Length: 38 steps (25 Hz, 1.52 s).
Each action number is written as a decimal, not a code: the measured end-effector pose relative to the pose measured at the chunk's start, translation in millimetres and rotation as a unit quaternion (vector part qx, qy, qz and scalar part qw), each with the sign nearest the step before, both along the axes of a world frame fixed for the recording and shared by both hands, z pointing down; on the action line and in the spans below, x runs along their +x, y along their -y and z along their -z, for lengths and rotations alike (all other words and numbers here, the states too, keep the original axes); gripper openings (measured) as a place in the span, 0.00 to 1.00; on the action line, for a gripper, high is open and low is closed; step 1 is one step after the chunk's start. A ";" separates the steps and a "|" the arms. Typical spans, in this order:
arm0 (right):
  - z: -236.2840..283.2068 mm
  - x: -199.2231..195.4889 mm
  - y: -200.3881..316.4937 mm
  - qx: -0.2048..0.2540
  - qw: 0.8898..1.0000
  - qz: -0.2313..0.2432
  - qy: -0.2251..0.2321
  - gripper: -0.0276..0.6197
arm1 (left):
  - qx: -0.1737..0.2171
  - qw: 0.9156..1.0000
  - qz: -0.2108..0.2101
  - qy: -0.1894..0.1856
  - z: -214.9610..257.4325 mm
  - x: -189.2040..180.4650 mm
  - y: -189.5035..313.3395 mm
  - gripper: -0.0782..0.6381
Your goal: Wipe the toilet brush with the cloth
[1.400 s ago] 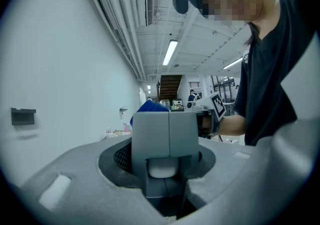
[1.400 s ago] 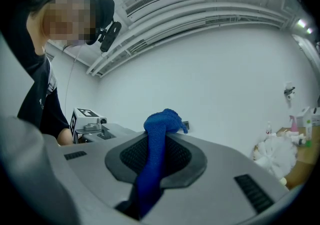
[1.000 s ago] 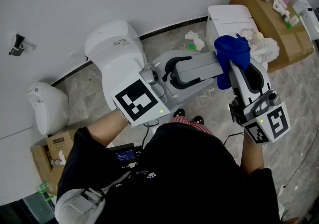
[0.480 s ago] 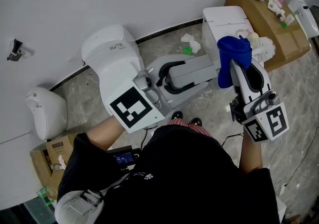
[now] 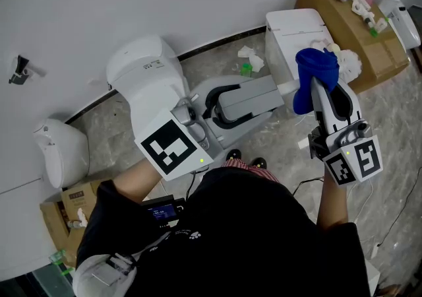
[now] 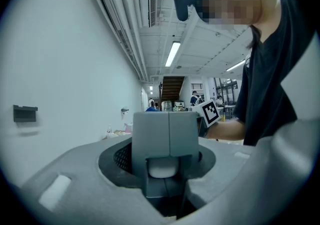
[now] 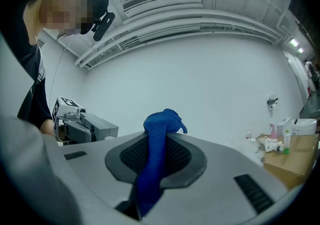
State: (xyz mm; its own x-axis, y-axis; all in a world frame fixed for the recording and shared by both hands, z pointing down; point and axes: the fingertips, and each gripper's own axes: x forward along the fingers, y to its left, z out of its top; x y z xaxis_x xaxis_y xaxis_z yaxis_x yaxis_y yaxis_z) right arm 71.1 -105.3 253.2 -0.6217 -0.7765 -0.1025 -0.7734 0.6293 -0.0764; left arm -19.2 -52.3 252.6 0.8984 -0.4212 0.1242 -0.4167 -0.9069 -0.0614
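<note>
Lab-like workspace: ceiling pipes (image 6: 120, 29), strip light (image 6: 172, 54), cardboard box (image 5: 336, 8)

Cloth (image 5: 315, 76) is bright blue! Right tongs (image 5: 321, 91) are pale grey with black mesh pads. Left tongs (image 5: 224, 103) are the same grey, and the brush (image 6: 167, 134) handle is grey too. Black-and-white square markers on both cubes. White toilet (image 5: 142, 68), grey marbled floor (image 5: 125, 124), brown box (image 5: 343, 15).

No readable text anywhere. The label on the white rounded object (image 5: 153, 63) is too small to read, and so is the print on the cardboard box (image 5: 78, 191). The belt screen (image 5: 165, 208) is illegible. The left gripper (image 5: 280, 88) and right gripper (image 5: 315, 81) cubes show square code patterns only.
</note>
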 end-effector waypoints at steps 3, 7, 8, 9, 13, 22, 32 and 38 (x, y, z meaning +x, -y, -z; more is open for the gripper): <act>-1.8 5.3 2.7 0.002 1.000 -0.010 -0.011 0.15 | -0.001 1.000 0.000 0.000 0.4 0.0 -0.1 0.36; -4.5 14.0 7.8 0.001 0.999 -0.024 -0.021 0.15 | -0.006 1.000 0.001 -0.002 0.8 -0.7 0.1 0.36; -5.6 17.0 8.9 0.000 0.999 -0.028 -0.022 0.15 | -0.005 1.000 0.001 -0.001 0.6 -0.4 -0.3 0.36; -6.8 19.8 9.9 0.000 0.999 -0.032 -0.023 0.15 | -0.005 1.000 0.002 0.000 0.4 -0.2 -0.9 0.36; -10.1 28.7 14.3 -0.004 0.999 -0.046 -0.028 0.15 | -0.006 1.000 0.002 0.002 1.4 -0.4 -1.3 0.36; -17.0 42.3 16.5 -0.009 0.997 -0.072 -0.039 0.15 | -0.004 1.000 0.006 0.003 2.2 -6.6 -11.5 0.36; -27.0 58.2 23.7 -0.027 0.993 -0.099 -0.049 0.15 | -0.003 1.000 0.012 0.008 0.5 -10.1 -15.8 0.36; -25.7 61.4 26.3 -0.016 0.993 -0.106 -0.055 0.15 | -0.002 1.000 0.015 0.007 2.4 -12.9 -16.8 0.36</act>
